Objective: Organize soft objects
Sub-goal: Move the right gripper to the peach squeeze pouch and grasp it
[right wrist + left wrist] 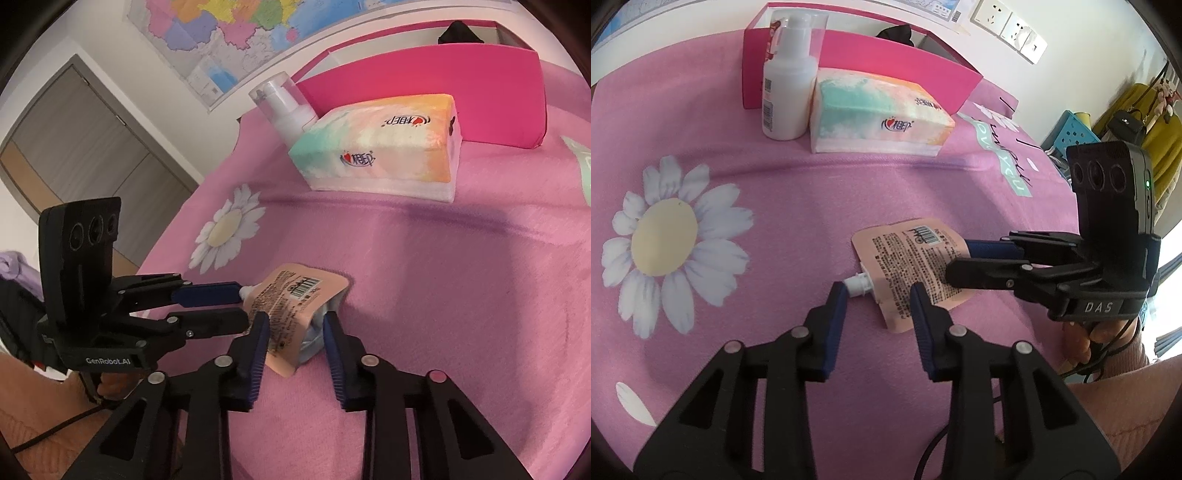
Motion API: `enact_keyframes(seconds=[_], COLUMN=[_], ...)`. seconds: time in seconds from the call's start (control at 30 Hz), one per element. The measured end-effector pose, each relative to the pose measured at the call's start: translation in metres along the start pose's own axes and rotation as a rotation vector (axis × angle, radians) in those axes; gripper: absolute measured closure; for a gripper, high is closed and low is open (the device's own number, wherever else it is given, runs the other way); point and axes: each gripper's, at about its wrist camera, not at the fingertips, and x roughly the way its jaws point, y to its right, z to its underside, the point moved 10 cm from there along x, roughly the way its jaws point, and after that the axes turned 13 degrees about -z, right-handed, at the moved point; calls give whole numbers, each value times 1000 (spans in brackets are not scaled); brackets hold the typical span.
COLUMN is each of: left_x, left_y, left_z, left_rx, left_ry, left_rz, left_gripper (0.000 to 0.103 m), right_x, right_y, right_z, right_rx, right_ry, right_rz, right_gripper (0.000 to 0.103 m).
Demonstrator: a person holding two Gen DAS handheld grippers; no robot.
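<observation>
A peach spouted pouch with printed text and a barcode lies on the pink bedspread. My left gripper is open, its fingers either side of the pouch's white spout end. My right gripper is open around the pouch's opposite end; it also shows in the left wrist view. The left gripper shows in the right wrist view. A soft tissue pack lies further back, also in the right wrist view.
A white pump bottle stands next to the tissue pack, in front of an open pink box. A black item sits in the box. The bed's left edge shows in the right wrist view.
</observation>
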Motion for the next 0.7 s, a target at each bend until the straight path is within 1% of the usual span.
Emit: enact_keyframes(seconds=[0.1, 0.17, 0.2, 0.4, 0.7], left_x=[0, -1, 0, -5, -11], left_y=[0, 0, 1, 4, 11], left_z=[-1, -1, -2, -7, -14], left_rx=[-2, 2, 4, 12, 35], left_ry=[-1, 0, 1, 17, 47], left_rz=[-2, -4, -5, -6, -27], left_gripper=[65, 65, 65, 65, 65], right_x=[0, 0, -1, -4, -12], right_y=[0, 1, 1, 2, 0], right_z=[0, -1, -1, -1, -6], right_rx=[-2, 3, 4, 3, -6], right_ry=[4, 10, 12, 21, 43], right_rz=[6, 9, 11, 23, 37], right_gripper=[75, 79, 79, 79, 79])
